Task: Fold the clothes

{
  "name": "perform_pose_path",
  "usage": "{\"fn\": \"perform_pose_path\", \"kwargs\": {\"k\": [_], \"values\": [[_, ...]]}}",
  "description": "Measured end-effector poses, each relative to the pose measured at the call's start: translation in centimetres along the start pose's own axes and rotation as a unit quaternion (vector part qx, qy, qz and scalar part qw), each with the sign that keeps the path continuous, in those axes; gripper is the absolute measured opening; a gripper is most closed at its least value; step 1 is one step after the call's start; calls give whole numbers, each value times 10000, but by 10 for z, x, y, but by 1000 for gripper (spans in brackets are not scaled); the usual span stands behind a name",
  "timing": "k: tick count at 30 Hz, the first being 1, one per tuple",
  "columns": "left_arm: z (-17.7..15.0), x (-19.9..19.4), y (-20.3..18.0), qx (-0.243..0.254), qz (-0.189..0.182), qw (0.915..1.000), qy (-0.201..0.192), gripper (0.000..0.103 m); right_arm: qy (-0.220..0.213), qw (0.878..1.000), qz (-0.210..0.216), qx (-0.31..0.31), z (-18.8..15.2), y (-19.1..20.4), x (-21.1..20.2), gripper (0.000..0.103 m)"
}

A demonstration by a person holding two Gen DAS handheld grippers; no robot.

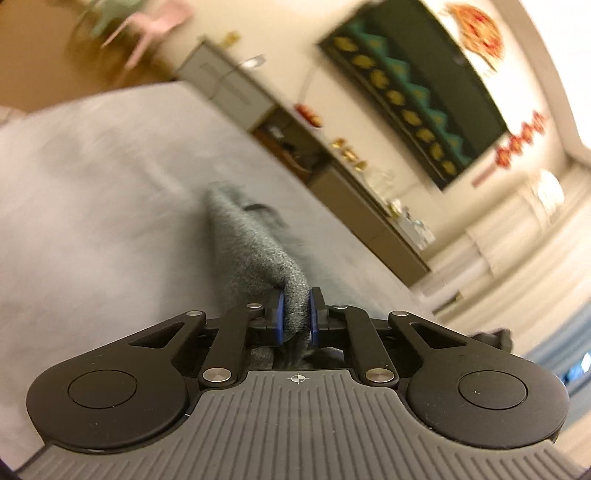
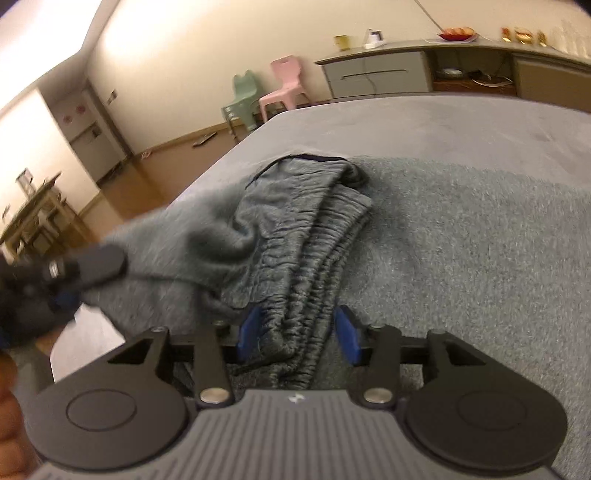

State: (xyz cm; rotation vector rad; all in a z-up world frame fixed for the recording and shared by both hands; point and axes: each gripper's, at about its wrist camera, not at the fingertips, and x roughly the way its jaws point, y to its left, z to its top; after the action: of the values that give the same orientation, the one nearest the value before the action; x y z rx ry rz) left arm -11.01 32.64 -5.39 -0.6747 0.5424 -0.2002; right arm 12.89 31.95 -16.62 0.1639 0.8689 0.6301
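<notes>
Left wrist view showed my left gripper [image 1: 296, 314] clamped on grey trousers [image 1: 251, 254] trailing ahead over the bed [image 1: 92, 184], while my right gripper [image 2: 297, 334] straddled their waistband [image 2: 295, 295] half-open, so I judged folding just begun, needing closure next.

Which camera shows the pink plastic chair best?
The right wrist view: the pink plastic chair stands sharp and whole beside a pale green plastic chair, beyond the bed. The left wrist view shows it only as a blurred pink smear at the top edge.
</notes>
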Motion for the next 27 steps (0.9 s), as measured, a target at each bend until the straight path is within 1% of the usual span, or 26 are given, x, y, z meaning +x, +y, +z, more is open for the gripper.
{"fn": "perform_pose_path", "kwargs": {"k": [1, 2, 3, 4, 5, 6, 7, 8, 9, 11, 12, 13, 15, 17, 18, 19, 20, 21, 22, 23, 25, 26, 27], "values": [[-2, 3, -14, 342, 14, 9994, 15, 0, 40, 10000, 72, -15, -1, -1, -3, 52], [-5, 7, -29, 699, 31, 9975, 30, 0, 30, 9998, 128, 121, -1, -7, -10, 54], [-8, 9, -44, 1079, 51, 9941, 41, 0, 15, 9995, 182, 274, -1, -13, -17, 58], [-13, 12, -60, 1463, 70, 9892, 51, 0, -1, 9988, 235, 427, -1, -20, -24, 60], [-17, 14, -72, 1760, 34, 9844, 55, 0, -92, 9974, 168, 695, -4, -32, -33, 63], [-22, 16, -86, 2101, -10, 9777, 62, 0, -191, 9950, 86, 975, -7, -45, -42, 63], [-27, 19, -101, 2456, -53, 9693, 70, 0, -291, 9917, 4, 1254, -10, -58, -51, 63], [-33, 21, -115, 2807, -95, 9597, 79, 0, -299, 9889, -65, 1453, -12, -69, -57, 62], [-41, 28, -128, 3127, -208, 9495, 179, 0, -254, 9869, -34, 1590, -15, -78, -63, 50], [-60, 42, -154, 3740, -469, 9253, 427, 0, -172, 9818, 33, 1890, -20, -95, -76, 42], [-70, 49, -164, 3995, -534, 9137, 520, 0, -167, 9773, -2, 2113, -21, -105, -84, 36], [-80, 57, -174, 4235, -582, 9020, 607, 0, -229, 9708, -9, 2387, -25, -118, -93, 35], [-89, 72, -182, 4317, -705, 8941, 963, 0, -368, 9551, -16, 2940, -34, -145, -111, 35], [-101, 82, -185, 4487, -865, 8807, 1250, 0, -423, 9458, -89, 3219, -38, -164, -130, 35], [-108, 85, -185, 4567, -929, 8736, 1405, 0, -481, 9435, -114, 3277, -39, -170, -139, 38], [-117, 88, -186, 4666, -1004, 8644, 1580, 1, -568, 9403, -32, 3356, -40, -175, -147, 43], [-122, 90, -185, 4735, -1064, 8575, 1710, 3, -674, 9361, 112, 3451, -42, -178, -154, 53], [-126, 92, -184, 4744, -1112, 8543, 1812, 4, -747, 9341, 300, 3479, -42, -179, -157, 62], [-131, 93, -184, 4739, -1159, 8517, 1910, 8, -814, 9320, 492, 3496, -42, -180, -160, 67], [-134, 94, -183, 4721, -1219, 8501, 1991, 11, -772, 9351, 590, 3408, -40, -177, -159, 72], [-137, 95, -181, 4714, -1303, 8464, 2106, 11, -659, 9419, 764, 3205, -36, -171, -154, 72], [-138, 93, -181, 4753, -1335, 8431, 2132, 12, -573, 9497, 760, 2983, -34, -165, -149, 66], [-140, 90, -181, 4799, -1364, 8397, 2147, 13, -482, 9575, 744, 2744, -31, -159, -143, 43]]}}
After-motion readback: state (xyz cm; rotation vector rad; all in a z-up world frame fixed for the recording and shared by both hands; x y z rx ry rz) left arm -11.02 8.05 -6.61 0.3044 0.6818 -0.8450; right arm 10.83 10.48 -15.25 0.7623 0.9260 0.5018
